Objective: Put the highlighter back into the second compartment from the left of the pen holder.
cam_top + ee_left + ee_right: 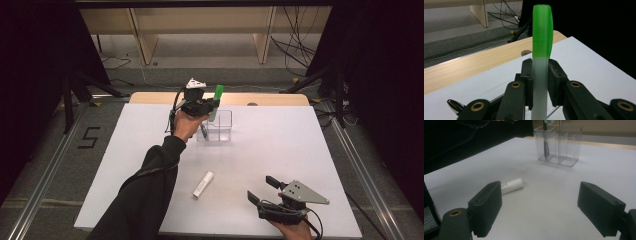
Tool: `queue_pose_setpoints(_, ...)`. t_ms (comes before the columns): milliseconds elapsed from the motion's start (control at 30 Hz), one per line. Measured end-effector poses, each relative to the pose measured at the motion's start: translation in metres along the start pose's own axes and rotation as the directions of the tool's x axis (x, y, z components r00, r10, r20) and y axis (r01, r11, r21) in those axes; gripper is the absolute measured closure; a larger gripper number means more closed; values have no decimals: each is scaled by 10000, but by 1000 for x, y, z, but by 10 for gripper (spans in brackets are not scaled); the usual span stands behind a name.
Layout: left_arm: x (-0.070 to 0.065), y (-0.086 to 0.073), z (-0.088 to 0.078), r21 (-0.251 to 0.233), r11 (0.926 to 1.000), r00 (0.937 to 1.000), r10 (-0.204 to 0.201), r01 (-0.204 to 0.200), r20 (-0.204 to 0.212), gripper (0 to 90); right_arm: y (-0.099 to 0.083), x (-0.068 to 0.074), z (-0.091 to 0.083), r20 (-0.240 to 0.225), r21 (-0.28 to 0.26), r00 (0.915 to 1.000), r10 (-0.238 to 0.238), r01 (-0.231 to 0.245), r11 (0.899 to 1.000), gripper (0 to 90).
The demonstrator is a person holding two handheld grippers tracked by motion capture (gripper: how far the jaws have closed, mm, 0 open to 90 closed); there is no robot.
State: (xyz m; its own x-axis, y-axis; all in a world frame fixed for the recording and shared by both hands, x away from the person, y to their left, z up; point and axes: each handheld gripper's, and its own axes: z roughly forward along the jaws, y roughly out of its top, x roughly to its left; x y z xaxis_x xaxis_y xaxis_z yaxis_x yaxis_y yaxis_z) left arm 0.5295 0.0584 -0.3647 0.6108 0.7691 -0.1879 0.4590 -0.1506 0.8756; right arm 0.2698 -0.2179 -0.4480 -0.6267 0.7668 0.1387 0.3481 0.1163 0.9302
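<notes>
Left gripper [540, 82] pinches green-capped tube [541, 50] on its pale body; looks light, stiff, smooth, maybe slippery. Right gripper [539, 207] spread, empty.

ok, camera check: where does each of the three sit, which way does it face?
High view: above the person's side, looking forward and down on the white table; left sleeve, both hands, left gripper, right gripper.
Left gripper view: on the left gripper, along jaws shut on the upright green-capped translucent tube.
Right gripper view: low, along open jaws.
Shared by high and right gripper views: clear plastic divided organizer, white cylindrical tube.
</notes>
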Motion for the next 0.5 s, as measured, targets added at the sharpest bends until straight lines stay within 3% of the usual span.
queue_pose_setpoints(500, 6, -6, 18, 59, 9998, 9988, -189, 191, -445, 765, -2, 0, -1, -29, 88, 10000, -20, 20, 10000, 205)
